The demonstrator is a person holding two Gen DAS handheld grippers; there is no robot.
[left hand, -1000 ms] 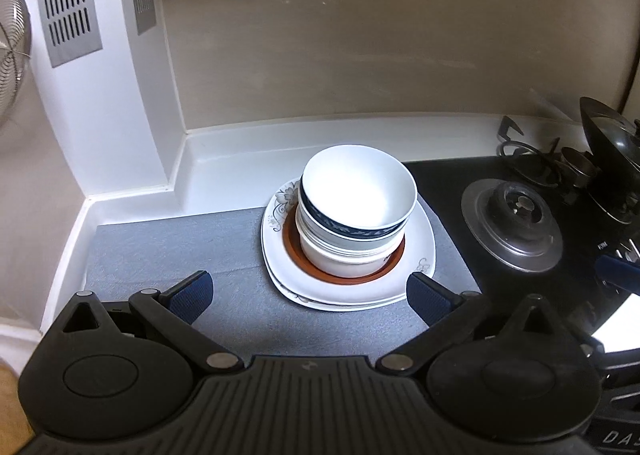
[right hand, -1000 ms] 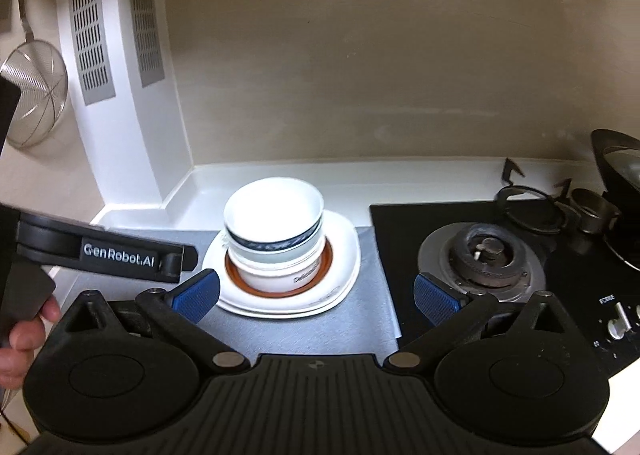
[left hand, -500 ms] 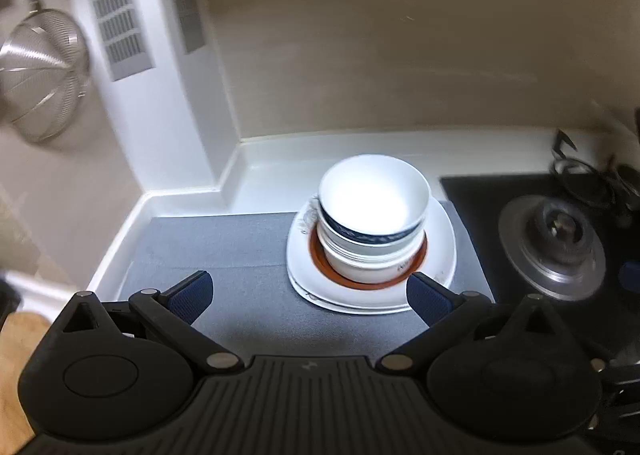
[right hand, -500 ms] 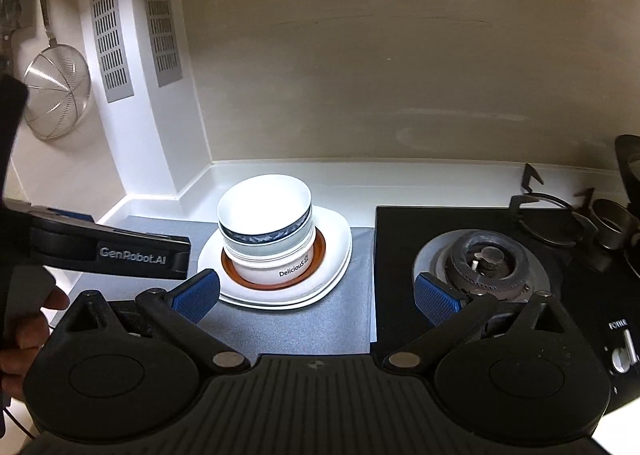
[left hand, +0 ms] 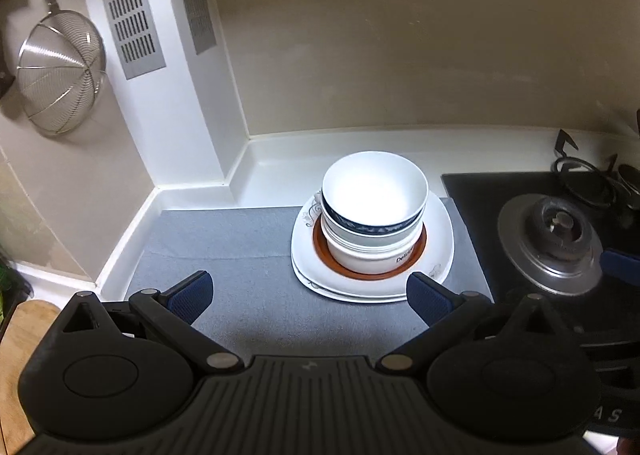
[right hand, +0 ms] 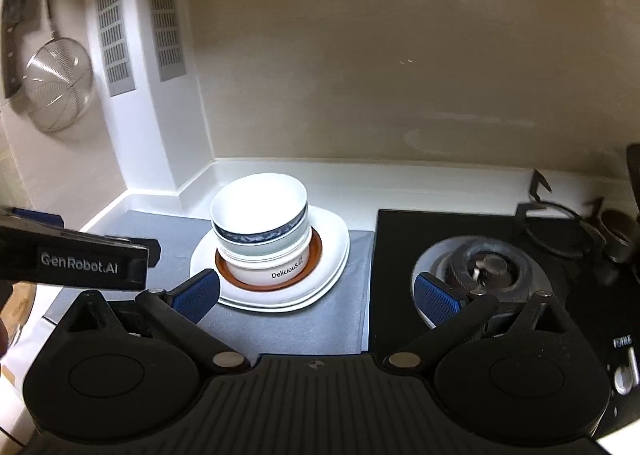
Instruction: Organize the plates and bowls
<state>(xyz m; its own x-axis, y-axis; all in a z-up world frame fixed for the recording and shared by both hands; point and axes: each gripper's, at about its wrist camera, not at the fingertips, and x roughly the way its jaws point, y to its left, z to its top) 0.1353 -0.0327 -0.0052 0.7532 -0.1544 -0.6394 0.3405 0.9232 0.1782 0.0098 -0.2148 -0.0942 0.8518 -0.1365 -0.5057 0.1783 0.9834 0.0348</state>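
- The nested bowls (left hand: pixel 374 211), the top one white with a blue band, sit on an orange-rimmed plate (left hand: pixel 370 273) atop stacked white plates (left hand: pixel 438 243).
- The stack rests on a grey mat (left hand: pixel 224 239) just left of the black stove (right hand: pixel 480 267).
- The left gripper (left hand: pixel 308 293) hovers before the stack, its jaws spread wide and empty.
- The right gripper (right hand: pixel 318 293) hangs nearer the burner, likewise apart, holding nothing.
- A strainer (left hand: pixel 60 71) hangs on the wall.
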